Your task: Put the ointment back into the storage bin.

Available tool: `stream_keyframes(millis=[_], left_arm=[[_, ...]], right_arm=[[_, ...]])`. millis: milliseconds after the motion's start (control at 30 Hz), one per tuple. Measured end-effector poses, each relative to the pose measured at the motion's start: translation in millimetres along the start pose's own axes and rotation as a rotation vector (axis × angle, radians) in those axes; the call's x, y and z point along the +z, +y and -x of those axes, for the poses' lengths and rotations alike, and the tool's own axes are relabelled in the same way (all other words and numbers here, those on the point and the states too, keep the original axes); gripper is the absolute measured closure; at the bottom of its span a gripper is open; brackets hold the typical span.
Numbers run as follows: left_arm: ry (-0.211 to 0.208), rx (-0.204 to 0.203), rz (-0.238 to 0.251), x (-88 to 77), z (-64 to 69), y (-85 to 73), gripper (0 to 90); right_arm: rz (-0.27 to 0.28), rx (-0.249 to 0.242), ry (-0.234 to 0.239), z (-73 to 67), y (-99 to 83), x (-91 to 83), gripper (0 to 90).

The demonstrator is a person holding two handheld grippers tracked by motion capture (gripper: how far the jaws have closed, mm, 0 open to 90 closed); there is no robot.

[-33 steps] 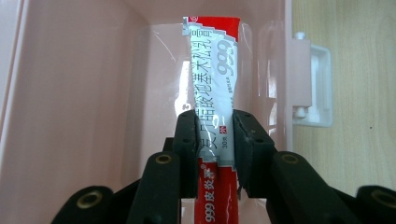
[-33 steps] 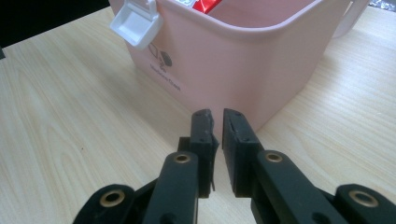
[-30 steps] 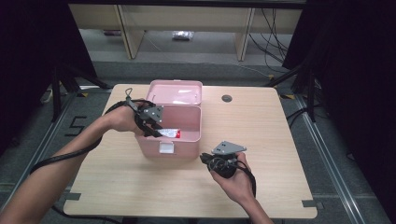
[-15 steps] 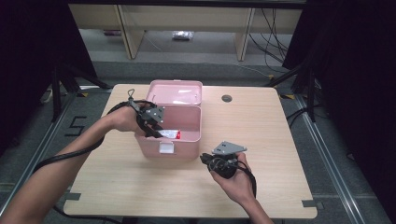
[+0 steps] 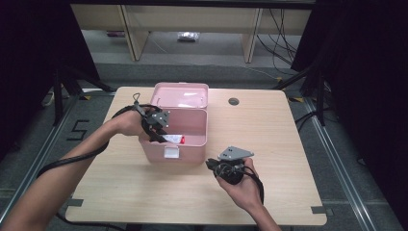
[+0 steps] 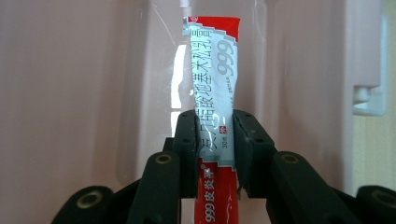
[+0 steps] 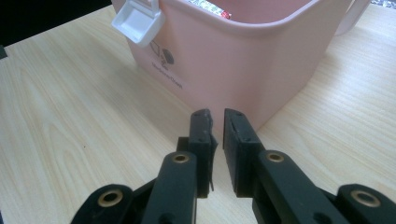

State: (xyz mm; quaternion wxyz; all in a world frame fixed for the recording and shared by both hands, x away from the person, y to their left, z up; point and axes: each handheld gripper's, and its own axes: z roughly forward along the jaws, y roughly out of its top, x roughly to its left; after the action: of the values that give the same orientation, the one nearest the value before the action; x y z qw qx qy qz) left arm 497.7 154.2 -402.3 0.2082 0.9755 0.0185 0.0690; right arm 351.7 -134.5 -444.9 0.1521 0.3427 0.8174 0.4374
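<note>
High view: left claw (image 5: 161, 131) sits over the open pink plastic box (image 5: 190, 156) on the light wooden table (image 5: 298, 144), same spot as a second ago, so no visible progress on placing. It grips a red-and-white ointment sachet (image 5: 174, 139) that pokes out just inside the box's left wall. Right claw (image 5: 215, 166) rests near the box's front right corner, not touching, unchanged.

Left gripper view: left claw pads clamp the sachet (image 6: 215, 84) across its middle, long end pointing away toward the box's inner wall. Firm hold, likely ready for release into the box.

Right gripper view: right claw (image 7: 215, 122) narrow, small gap, nothing held. Box wall (image 7: 243, 65) just ahead, white latch (image 7: 137, 21) upper left.
</note>
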Motion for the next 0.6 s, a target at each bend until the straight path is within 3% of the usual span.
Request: stream_keyframes(millis=[333, 600], left_arm=[[-0.007, -0.015, -0.013, 4.4, -4.5, -2.9, 72.0], [-0.014, -0.001, -0.031, 7.3, -4.8, -2.0, 72.0]], right_arm=[[0.001, -0.002, 0.0, -0.2, -0.3, 0.3, 82.5], [0.003, 0.0, -0.004, 0.2, -0.2, 0.0, 82.3]])
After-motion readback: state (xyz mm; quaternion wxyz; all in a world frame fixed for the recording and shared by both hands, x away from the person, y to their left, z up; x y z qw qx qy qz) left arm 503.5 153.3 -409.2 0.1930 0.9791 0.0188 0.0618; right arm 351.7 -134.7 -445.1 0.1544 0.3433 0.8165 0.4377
